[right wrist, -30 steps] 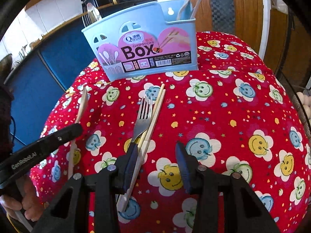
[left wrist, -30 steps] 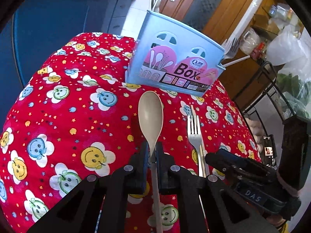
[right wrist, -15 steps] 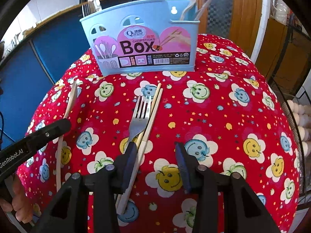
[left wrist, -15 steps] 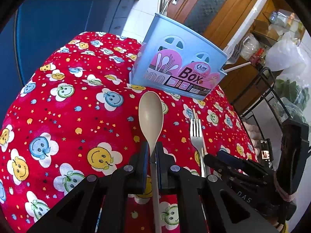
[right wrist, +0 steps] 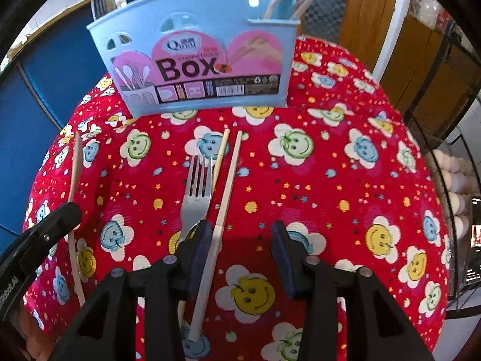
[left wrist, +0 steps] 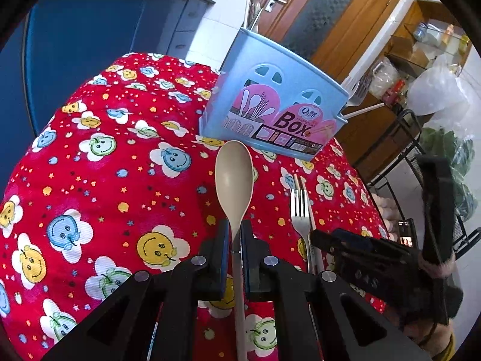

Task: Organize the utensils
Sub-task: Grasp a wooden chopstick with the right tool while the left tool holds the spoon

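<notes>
My left gripper (left wrist: 234,236) is shut on the thin handle of a beige spoon (left wrist: 233,177), whose bowl points at the light blue utensil box (left wrist: 270,114) at the back of the table. A metal fork (right wrist: 197,192) and two pale chopsticks (right wrist: 229,177) lie side by side on the red smiley cloth (right wrist: 345,195). My right gripper (right wrist: 240,234) hangs open just over their handles. The longer chopstick runs along the inside of its left finger (right wrist: 202,240), the fork sits under that finger, and nothing is pinched. The box holds several utensils.
A wire rack with eggs (right wrist: 451,180) stands just past the table's right edge. Blue cabinets (left wrist: 90,30) are behind on the left, and a wooden door (left wrist: 330,15) is behind the box. The cloth drops off at the table's rounded edges.
The right gripper has tipped further downward, so the fork and chopsticks sit closer under its fingers. The left gripper still holds the spoon in much the same place.
</notes>
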`<action>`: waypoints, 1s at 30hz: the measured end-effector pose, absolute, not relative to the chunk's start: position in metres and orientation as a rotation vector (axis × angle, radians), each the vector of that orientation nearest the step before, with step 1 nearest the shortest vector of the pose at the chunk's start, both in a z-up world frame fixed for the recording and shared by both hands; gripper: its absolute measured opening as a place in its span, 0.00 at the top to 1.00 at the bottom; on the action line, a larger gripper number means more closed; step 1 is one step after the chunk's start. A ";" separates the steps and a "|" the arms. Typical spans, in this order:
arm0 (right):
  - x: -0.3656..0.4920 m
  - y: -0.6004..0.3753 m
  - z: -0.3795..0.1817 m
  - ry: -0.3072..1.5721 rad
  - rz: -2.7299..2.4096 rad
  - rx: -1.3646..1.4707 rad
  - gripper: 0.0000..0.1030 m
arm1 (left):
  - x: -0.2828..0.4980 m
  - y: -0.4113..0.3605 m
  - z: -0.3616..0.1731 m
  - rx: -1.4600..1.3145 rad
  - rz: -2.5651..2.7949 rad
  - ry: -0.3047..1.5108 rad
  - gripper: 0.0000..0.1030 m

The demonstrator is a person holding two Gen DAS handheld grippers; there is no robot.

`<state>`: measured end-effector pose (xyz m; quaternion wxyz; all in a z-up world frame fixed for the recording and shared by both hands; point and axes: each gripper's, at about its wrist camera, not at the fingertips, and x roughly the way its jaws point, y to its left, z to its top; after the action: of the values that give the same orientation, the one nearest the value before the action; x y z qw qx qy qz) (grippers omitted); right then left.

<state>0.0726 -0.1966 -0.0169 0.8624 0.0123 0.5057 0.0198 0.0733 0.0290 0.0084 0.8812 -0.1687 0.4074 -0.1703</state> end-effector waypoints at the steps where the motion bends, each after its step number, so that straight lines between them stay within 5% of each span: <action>1: 0.073 -0.197 -0.018 1.064 0.044 0.027 0.57 | 0.073 0.030 0.008 -0.352 -0.356 0.848 0.93; 11: 0.099 -0.199 -0.018 1.104 0.076 -0.008 0.64 | 0.080 0.028 0.014 -0.335 -0.364 0.831 0.93; 18: 0.115 -0.202 -0.017 1.119 0.097 -0.030 0.88 | 0.084 0.026 0.022 -0.323 -0.375 0.815 0.93; 30: 0.098 -0.238 0.003 1.005 0.245 0.154 0.94 | 0.085 0.013 0.037 -0.303 -0.394 0.775 0.93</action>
<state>0.0977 -0.2383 0.0033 0.8664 0.0737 0.4799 0.1170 0.0852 0.0127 0.0370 0.8959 -0.1461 0.3739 -0.1901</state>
